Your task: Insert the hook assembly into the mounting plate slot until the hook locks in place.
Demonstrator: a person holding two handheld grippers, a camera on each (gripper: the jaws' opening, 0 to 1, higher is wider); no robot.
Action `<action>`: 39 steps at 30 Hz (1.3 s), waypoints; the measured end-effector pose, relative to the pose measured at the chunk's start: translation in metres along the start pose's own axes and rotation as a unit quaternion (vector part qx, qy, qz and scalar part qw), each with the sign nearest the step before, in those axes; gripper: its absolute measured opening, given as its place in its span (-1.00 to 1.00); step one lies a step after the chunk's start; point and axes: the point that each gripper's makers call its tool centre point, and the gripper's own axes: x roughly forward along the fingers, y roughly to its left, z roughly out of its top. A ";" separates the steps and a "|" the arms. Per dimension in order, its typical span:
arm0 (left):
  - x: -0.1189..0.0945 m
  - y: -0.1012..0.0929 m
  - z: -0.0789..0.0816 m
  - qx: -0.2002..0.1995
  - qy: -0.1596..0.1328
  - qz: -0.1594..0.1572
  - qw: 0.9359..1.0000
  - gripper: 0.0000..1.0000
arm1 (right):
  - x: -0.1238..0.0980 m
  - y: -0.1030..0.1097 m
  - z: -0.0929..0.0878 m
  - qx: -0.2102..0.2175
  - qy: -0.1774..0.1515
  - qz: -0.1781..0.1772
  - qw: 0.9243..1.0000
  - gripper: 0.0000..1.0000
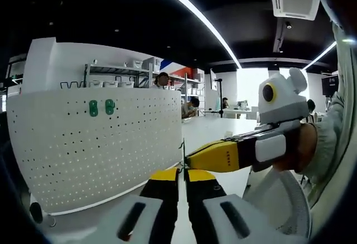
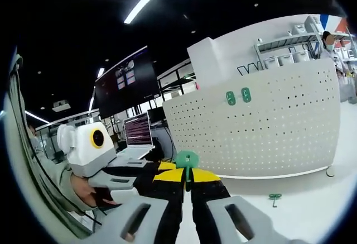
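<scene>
The green plastic hook assembly (image 2: 186, 159) sits clamped at the tips of the right hand-held gripper (image 2: 187, 183), whose yellow-tipped black jaws are closed on its stem; the left hand-held gripper (image 1: 182, 178) has its jaws pressed nearly together on a thin dark rod (image 1: 182, 156), what the rod belongs to I cannot tell; the white perforated mounting plate (image 1: 83, 149) stands upright on the white surface (image 2: 312, 205) at the far side, two green clips (image 1: 101, 107) fixed near its top edge; a small green hook (image 2: 274, 198) lies on the surface near the plate's right end.
</scene>
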 end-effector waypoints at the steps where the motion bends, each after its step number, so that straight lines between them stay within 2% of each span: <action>1: 0.000 0.000 -0.001 0.000 0.001 0.000 1.000 -0.90 | 0.000 0.000 0.000 0.000 0.001 0.000 1.000 -0.97; 4: 0.000 0.000 -0.001 0.001 0.004 0.000 1.000 -0.88 | 0.000 0.000 -0.001 0.000 0.000 0.000 1.000 -0.97; 21: -0.003 0.004 -0.014 0.008 0.033 0.015 0.999 -0.32 | -0.002 -0.006 -0.005 0.001 0.003 -0.009 1.000 -0.97; 39: -0.024 0.010 -0.027 -0.007 0.045 0.041 0.998 -0.19 | -0.004 -0.013 -0.011 0.006 0.010 -0.022 1.000 -0.97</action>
